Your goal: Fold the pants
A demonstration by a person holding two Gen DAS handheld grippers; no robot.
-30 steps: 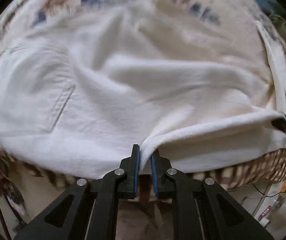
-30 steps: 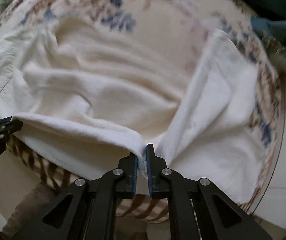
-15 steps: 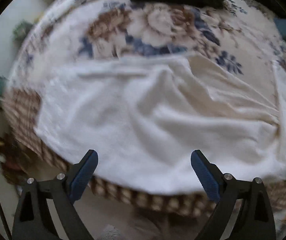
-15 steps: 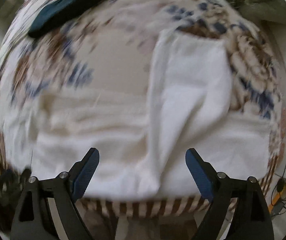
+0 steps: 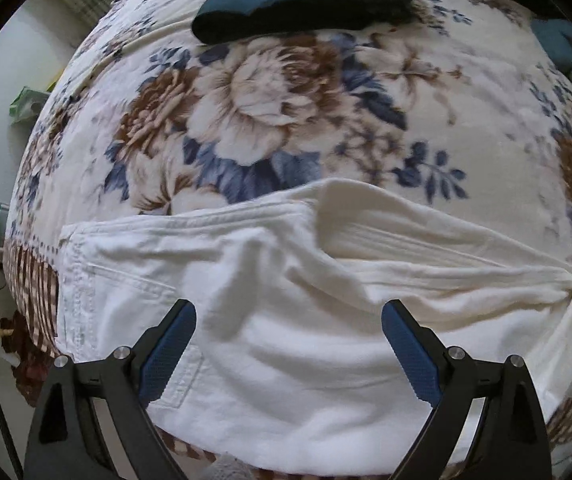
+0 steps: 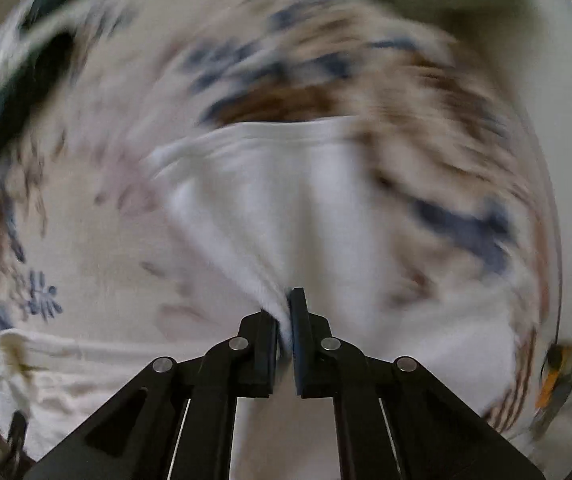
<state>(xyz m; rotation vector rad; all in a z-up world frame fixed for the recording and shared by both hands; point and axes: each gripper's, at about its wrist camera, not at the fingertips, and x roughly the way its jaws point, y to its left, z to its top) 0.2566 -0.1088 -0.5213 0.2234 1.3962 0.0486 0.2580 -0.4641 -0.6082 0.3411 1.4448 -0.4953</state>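
Floral bedspread (image 5: 286, 92) | left tongs (image 5: 287, 332) wide, empty | right tongs (image 6: 284, 314) just closed, pinching white pants (image 6: 286, 200)

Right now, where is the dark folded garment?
In the left wrist view, the dark garment lies at the top, on the far side of the floral blanket, apart from the white pants.

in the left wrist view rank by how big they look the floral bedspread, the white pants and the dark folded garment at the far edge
1. Floral bedspread, fills most of the view.
2. White pants, though nearness to the camera enlarges them.
3. Dark folded garment, smallest, but farthest away, so its true size is unsure.
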